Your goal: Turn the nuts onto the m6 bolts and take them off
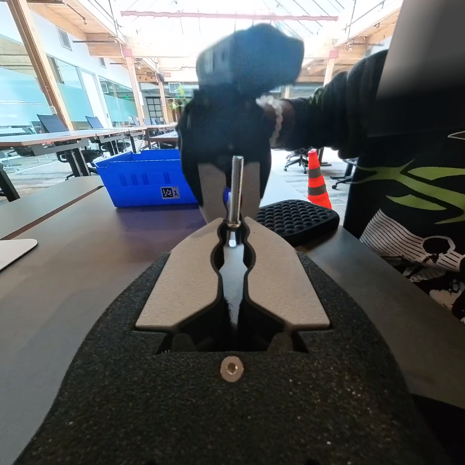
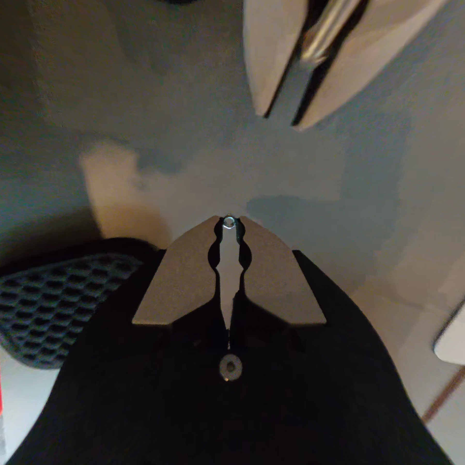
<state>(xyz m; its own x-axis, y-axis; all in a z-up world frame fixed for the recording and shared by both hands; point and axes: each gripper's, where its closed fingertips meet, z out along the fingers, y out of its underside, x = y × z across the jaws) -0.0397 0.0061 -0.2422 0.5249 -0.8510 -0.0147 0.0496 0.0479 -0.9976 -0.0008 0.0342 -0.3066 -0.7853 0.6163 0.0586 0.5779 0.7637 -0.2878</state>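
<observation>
Left gripper [image 1: 233,225]: pinches the bolt [image 1: 236,191] by its head end, with the threaded shaft standing upright above the fingertips.
Right gripper [image 2: 228,222]: clamped on a small silver nut [image 2: 229,222] at the very fingertips, pointing down at the table [image 2: 327,188].
Relative place: in the left wrist view the right gripper hangs blurred just behind the bolt.
Mat [image 1: 295,219]: black, dimpled, lying on the table beside both grippers.
Bin [image 1: 143,178]: blue, farther back on the table.

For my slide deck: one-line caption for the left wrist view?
Left hand-held gripper clamps an upright threaded bolt above the dark table, blue bin behind.
</observation>
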